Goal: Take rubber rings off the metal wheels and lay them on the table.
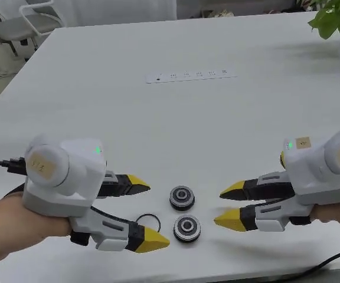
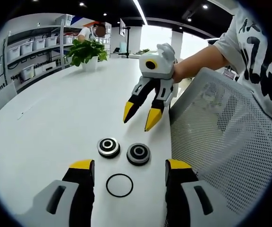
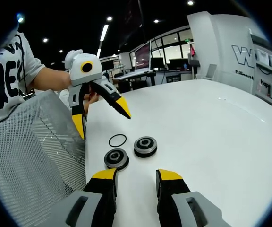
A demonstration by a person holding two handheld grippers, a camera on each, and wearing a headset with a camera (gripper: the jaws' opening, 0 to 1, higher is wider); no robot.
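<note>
Our yellow-tipped left claw (image 1: 155, 214) and right claw (image 1: 220, 207) stand released, one thin black rubber ring (image 2: 119, 174) off between the left jaws; next, we think, pin a round metal wheel (image 1: 187, 228) ahead and peel.

ring (image 1: 149, 214), prob. rubber, half hidden behind left gripper (image 1: 159, 214) jaw.

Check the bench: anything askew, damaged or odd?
Nothing stands out. The far wheel and near wheel lie flat, close together, on the table; one ring lies loose beside the near wheel; the left gripper and right gripper hover with jaws open, holding nothing.
</note>
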